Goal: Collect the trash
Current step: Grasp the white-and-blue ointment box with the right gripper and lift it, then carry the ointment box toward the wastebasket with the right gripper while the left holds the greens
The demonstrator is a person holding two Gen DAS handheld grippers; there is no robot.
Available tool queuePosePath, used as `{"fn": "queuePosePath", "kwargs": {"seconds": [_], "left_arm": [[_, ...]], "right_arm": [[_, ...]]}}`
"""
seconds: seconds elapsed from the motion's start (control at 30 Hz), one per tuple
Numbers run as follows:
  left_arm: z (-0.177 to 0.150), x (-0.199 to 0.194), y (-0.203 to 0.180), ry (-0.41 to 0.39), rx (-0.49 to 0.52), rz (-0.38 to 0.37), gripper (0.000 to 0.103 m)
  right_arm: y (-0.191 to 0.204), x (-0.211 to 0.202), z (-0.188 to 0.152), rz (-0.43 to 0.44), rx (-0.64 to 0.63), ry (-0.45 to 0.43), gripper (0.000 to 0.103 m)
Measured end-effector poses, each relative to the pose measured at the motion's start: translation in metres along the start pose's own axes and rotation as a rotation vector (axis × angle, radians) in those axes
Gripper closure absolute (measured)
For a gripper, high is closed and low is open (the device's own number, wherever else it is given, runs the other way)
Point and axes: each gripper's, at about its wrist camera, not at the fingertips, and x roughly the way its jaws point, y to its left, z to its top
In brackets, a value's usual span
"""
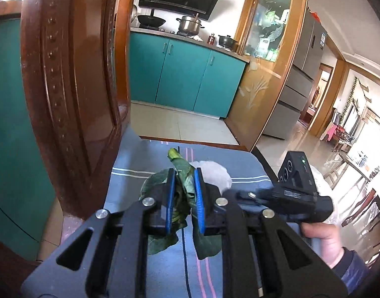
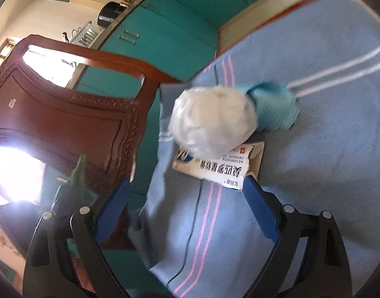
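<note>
My left gripper (image 1: 184, 176) is shut on a bunch of green leaves (image 1: 183, 173), lifted above the blue striped cloth (image 1: 130, 173); leaves hang out below the blue pads. A crumpled white plastic ball (image 1: 219, 173) lies just beyond it. In the right wrist view my right gripper (image 2: 187, 186) stands open and holds nothing, hovering over the cloth (image 2: 314, 149). Ahead of it the white plastic ball (image 2: 212, 121) rests on a flattened medicine box (image 2: 214, 168), with a light blue rag (image 2: 274, 106) behind. The green leaves (image 2: 78, 176) show at the left.
A dark wooden chair back (image 1: 73, 87) rises close on the left, also seen as the chair (image 2: 60, 124) in the right wrist view. Teal kitchen cabinets (image 1: 185, 74) stand beyond the table edge. A person's hand (image 1: 324, 243) holds the right gripper's body.
</note>
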Motion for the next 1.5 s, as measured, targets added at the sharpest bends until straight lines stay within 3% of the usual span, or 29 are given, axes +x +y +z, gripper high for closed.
{"fn": "queuePosePath", "kwargs": {"seconds": [0.07,0.13,0.17,0.23,0.3,0.4,0.47,0.53,0.63,0.77,0.8,0.83,0.87,1.1,1.3,1.4,1.5], "left_arm": [[0.002,-0.003,0.002,-0.007,-0.006,-0.002,0.087],[0.005,-0.004,0.004,-0.015,-0.009,-0.006,0.087],[0.003,-0.002,0.005,-0.016,-0.008,-0.005,0.087],[0.002,-0.004,0.006,-0.015,-0.007,-0.006,0.087],[0.002,-0.003,0.005,-0.013,-0.005,-0.005,0.087],[0.002,0.000,0.004,-0.007,-0.003,-0.011,0.087],[0.002,0.002,0.003,-0.004,-0.001,-0.012,0.087],[0.001,0.002,0.003,-0.004,0.003,-0.011,0.087],[0.000,0.005,0.004,0.006,0.011,-0.009,0.087],[0.000,0.008,0.005,0.011,0.002,-0.007,0.087],[0.000,0.008,0.004,0.010,0.003,-0.008,0.087],[0.001,0.008,0.003,0.009,0.006,-0.009,0.087],[0.001,0.008,0.003,0.007,0.010,-0.008,0.087],[0.001,0.007,0.005,-0.002,0.008,-0.011,0.087],[0.002,-0.001,0.003,-0.017,0.015,-0.025,0.087],[0.000,-0.003,-0.004,-0.019,0.035,-0.037,0.087],[-0.005,-0.003,-0.014,-0.014,0.064,-0.045,0.086]], "right_arm": [[0.011,0.003,-0.010,0.069,-0.021,0.124,0.013],[0.033,-0.009,-0.023,0.012,-0.154,0.135,0.013],[0.041,-0.016,-0.027,-0.065,-0.216,0.106,0.013],[0.065,-0.022,-0.044,-0.434,-0.502,-0.011,0.013],[0.072,-0.003,-0.061,-0.689,-0.725,-0.017,0.013],[0.066,0.026,-0.067,-0.758,-0.802,0.046,0.013],[0.070,0.041,-0.065,-0.797,-0.862,0.025,0.013],[0.070,0.049,-0.058,-0.815,-0.864,0.002,0.013],[0.055,0.055,-0.049,-0.765,-0.765,0.041,0.016],[0.051,0.064,-0.040,-0.734,-0.755,0.024,0.029],[0.051,0.063,-0.040,-0.727,-0.761,0.018,0.035],[0.052,0.063,-0.040,-0.726,-0.764,0.013,0.050],[0.053,0.061,-0.040,-0.715,-0.758,0.018,0.053],[0.069,0.038,-0.064,-0.615,-0.745,0.061,0.055],[0.089,-0.025,-0.099,-0.598,-0.709,-0.047,0.057],[0.087,-0.064,-0.110,-0.600,-0.666,-0.154,0.071],[0.077,-0.094,-0.115,-0.592,-0.603,-0.216,0.071]]}}
